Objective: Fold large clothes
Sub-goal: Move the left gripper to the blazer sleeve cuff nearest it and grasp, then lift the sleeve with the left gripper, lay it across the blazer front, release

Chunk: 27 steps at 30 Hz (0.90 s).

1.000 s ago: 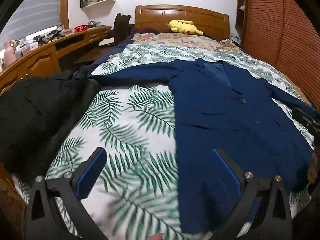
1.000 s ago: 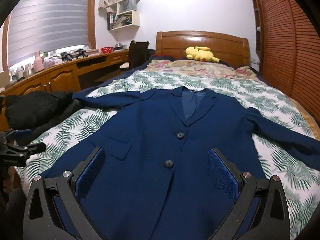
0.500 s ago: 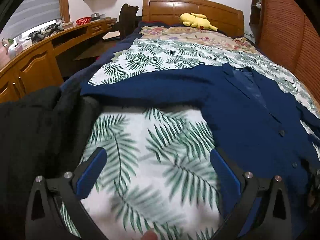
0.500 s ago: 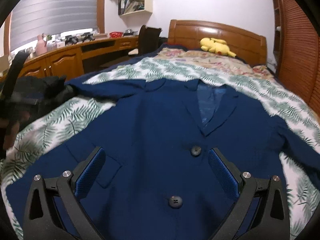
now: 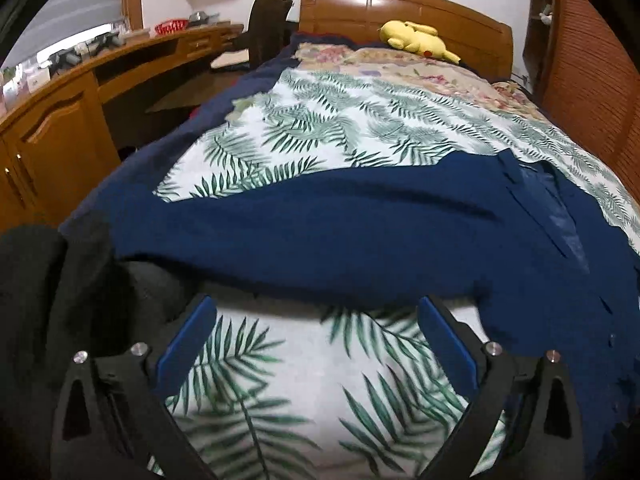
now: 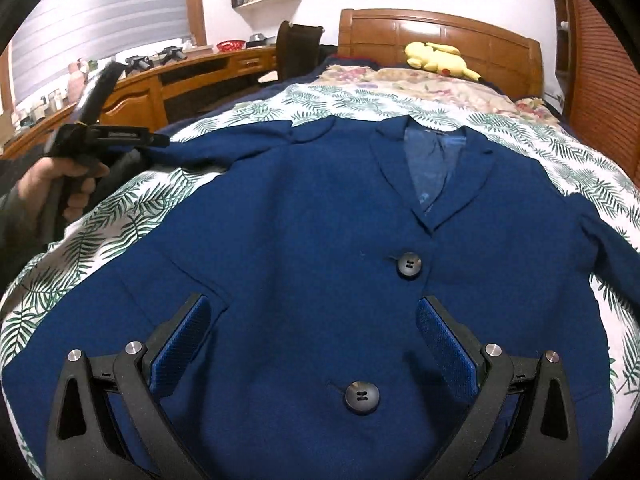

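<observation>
My jacket [image 6: 304, 240] is deep navy with two black buttons [image 6: 408, 265] and a lighter blue lining at the collar. The bedspread [image 5: 360, 128] beneath is white with green fern leaves. Upper right, a yellow plush toy [image 6: 440, 58] lies against the reddish-brown headboard [image 6: 440, 30]. My grippers' pads [image 6: 180, 340] are blue on black frames.

Left gripper [image 5: 316, 312]: jaws spread wide, blue pads facing each other, nothing between them, pointing forward and tilted down. Seen from the right wrist view, left gripper [image 6: 160, 142] sits up and to the left of the right claw, held level, pointing right, gripped from below by the left hand [image 6: 60, 184], fingers [image 6: 82, 190] curled round the handle. Right gripper [image 6: 314, 312]: jaws spread wide, blue textured pads facing inward, gap empty, pointing forward and angled down. Right hand not visible.
</observation>
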Tool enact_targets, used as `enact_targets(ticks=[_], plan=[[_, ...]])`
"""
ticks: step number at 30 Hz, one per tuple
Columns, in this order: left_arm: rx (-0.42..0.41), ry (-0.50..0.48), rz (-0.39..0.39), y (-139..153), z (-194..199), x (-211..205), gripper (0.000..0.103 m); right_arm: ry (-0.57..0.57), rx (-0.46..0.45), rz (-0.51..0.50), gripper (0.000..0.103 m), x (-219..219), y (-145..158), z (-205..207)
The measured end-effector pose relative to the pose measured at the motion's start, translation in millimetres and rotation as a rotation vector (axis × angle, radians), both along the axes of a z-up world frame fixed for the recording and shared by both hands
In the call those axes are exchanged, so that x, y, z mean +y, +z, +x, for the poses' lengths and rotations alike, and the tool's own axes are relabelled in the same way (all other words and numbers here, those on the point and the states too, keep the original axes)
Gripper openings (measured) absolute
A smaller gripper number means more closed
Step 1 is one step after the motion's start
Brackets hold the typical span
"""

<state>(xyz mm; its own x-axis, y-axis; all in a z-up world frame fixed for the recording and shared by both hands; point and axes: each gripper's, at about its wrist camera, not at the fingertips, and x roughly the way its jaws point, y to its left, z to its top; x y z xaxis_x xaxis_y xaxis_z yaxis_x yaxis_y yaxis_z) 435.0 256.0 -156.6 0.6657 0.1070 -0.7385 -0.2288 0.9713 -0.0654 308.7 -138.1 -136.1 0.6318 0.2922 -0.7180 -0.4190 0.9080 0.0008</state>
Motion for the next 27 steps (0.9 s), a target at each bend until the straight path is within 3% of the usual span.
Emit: enact_targets(ticks=[3, 7, 14, 21, 23, 24, 25, 27], plan=[[0.023, 0.037, -0.03, -12, 13, 14, 0.095, 0.001, -0.001, -0.008, 0.103, 2, -1, -1], [0.029, 0.064, -0.077, -20, 23, 27, 0.082, 0.007, -0.004, -0.02, 0.103, 4, -1, -2], [0.079, 0.138, -0.138, -34, 35, 42, 0.08, 0.009, -0.007, -0.024, 0.103, 5, -3, -3], [0.099, 0.151, -0.128, -43, 37, 39, 0.08, 0.008, -0.006, -0.022, 0.103, 5, -2, -4], [0.087, 0.127, -0.145, -42, 40, 40, 0.059, 0.007, -0.006, -0.021, 0.103, 6, -2, -3], [0.087, 0.116, -0.143, -40, 43, 39, 0.035, 0.007, -0.006, -0.021, 0.103, 6, -2, -3], [0.085, 0.107, -0.135, -39, 45, 37, 0.019, 0.008, -0.005, -0.022, 0.103, 6, -2, -3], [0.078, 0.076, -0.095, -33, 48, 29, 0.008, 0.008, -0.005, -0.021, 0.103, 6, -2, -3]])
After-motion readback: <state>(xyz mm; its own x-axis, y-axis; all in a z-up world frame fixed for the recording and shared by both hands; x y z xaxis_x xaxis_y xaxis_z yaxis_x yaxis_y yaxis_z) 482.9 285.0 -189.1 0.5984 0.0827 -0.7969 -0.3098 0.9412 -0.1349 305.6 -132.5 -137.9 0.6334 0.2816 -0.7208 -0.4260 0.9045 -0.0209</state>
